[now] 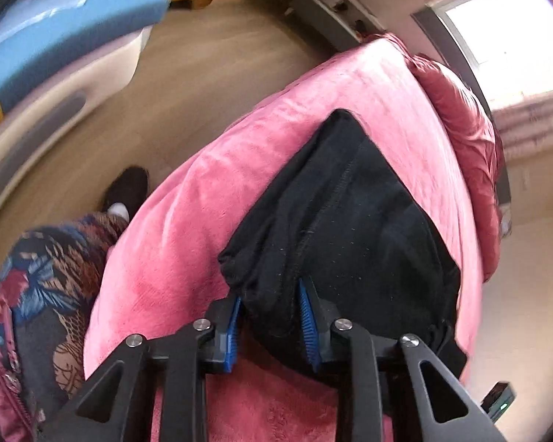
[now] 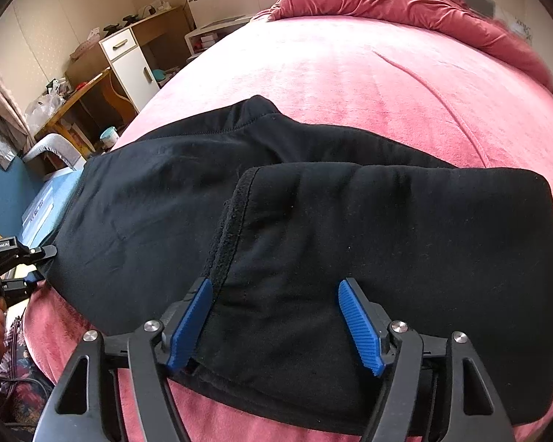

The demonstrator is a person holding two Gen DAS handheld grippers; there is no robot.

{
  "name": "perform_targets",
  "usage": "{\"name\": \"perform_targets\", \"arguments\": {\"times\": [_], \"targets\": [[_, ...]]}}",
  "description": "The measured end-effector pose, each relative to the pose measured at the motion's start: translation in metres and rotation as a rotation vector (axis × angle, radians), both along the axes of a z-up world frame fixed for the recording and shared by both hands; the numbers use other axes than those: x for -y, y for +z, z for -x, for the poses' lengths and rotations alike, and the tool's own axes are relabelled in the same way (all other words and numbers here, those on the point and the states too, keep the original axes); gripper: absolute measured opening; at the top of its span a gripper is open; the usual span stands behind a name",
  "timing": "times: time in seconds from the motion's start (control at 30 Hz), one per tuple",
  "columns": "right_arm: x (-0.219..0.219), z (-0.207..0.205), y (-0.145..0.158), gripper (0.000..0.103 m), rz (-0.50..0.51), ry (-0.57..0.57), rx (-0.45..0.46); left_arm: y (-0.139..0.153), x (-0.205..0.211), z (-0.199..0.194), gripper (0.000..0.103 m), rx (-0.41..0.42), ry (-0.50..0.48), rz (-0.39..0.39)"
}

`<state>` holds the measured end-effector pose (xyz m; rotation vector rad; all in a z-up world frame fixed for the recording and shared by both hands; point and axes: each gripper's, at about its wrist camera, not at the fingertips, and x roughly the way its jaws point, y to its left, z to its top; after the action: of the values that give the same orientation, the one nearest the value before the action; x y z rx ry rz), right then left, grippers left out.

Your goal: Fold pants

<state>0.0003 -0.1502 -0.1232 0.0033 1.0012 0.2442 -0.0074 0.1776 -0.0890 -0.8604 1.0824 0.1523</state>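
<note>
Black fleece pants [image 2: 350,228] look soft and floppy; I'd pinch doubled hems; left gripper [image 1: 271,326] clamps bunched cloth; right gripper [image 2: 276,316] gapes, empty.

The left gripper [image 1: 271,304] is pitched down, its blue-padded fingers [image 1: 308,326] partly closed, with black cloth bunched between them. The right gripper [image 2: 276,309] is held low and level, its fingers [image 2: 359,326] spread wide, nothing pinched between the pads. From the right wrist view, the left gripper [image 2: 37,265] is seen far to the left side.
</note>
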Motion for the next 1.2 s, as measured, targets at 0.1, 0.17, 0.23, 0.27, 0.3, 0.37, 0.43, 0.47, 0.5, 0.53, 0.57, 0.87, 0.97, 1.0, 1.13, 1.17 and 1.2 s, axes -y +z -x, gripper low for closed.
{"name": "perform_targets", "arguments": {"times": [0.1, 0.17, 0.23, 0.27, 0.3, 0.37, 0.43, 0.47, 0.5, 0.53, 0.57, 0.87, 0.97, 1.0, 1.13, 1.17, 1.2], "targets": [[0.000, -0.001, 0.001, 0.072, 0.001, 0.006, -0.005, 0.017, 0.013, -0.004, 0.023, 0.045, -0.047, -0.093], [0.000, -0.001, 0.006, 0.072, 0.011, 0.009, -0.003, 0.036, 0.028, -0.006, 0.020, 0.124, -0.111, -0.169], [0.002, -0.001, 0.014, 0.072, 0.025, 0.003, 0.026, 0.056, 0.048, -0.009, 0.019, 0.213, -0.203, -0.250], [0.002, -0.001, 0.020, 0.072, 0.022, 0.003, 0.041, 0.066, 0.059, -0.012, 0.019, 0.251, -0.252, -0.284], [0.003, -0.001, 0.026, 0.072, 0.005, 0.007, 0.051, 0.076, 0.076, -0.014, 0.019, 0.299, -0.318, -0.320], [0.005, -0.003, 0.037, 0.072, -0.083, 0.037, 0.057, 0.087, 0.100, -0.019, 0.019, 0.356, -0.412, -0.368], [0.005, -0.008, 0.045, 0.072, -0.212, 0.077, 0.029, 0.094, 0.127, -0.022, 0.019, 0.408, -0.511, -0.400], [0.005, -0.012, 0.049, 0.072, -0.287, 0.099, 0.014, 0.096, 0.137, -0.024, 0.019, 0.423, -0.549, -0.409], [0.004, -0.016, 0.051, 0.072, -0.346, 0.119, -0.001, 0.096, 0.150, -0.025, 0.019, 0.441, -0.597, -0.419], [0.001, -0.022, 0.052, 0.072, -0.422, 0.149, -0.028, 0.095, 0.160, -0.025, 0.019, 0.453, -0.633, -0.426], [-0.001, -0.027, 0.053, 0.072, -0.469, 0.168, -0.047, 0.094, 0.166, -0.025, 0.019, 0.459, -0.654, -0.430], [-0.062, -0.085, 0.038, 0.073, -0.616, 0.344, -0.234, 0.090, 0.183, -0.022, 0.019, 0.481, -0.741, -0.420], [-0.086, -0.100, 0.024, 0.071, -0.594, 0.399, -0.300, 0.091, 0.182, -0.023, 0.019, 0.478, -0.755, -0.443], [-0.093, -0.102, 0.020, 0.070, -0.587, 0.421, -0.313, 0.091, 0.183, -0.022, 0.019, 0.479, -0.760, -0.455], [-0.119, -0.108, 0.011, 0.069, -0.527, 0.477, -0.351, 0.090, 0.191, -0.020, 0.019, 0.478, -0.775, -0.477], [-0.124, -0.109, 0.010, 0.062, -0.510, 0.484, -0.353, 0.089, 0.192, -0.020, 0.019, 0.478, -0.778, -0.479], [-0.128, -0.111, 0.009, 0.048, -0.494, 0.491, -0.355, 0.088, 0.192, -0.020, 0.019, 0.478, -0.780, -0.482]]}}
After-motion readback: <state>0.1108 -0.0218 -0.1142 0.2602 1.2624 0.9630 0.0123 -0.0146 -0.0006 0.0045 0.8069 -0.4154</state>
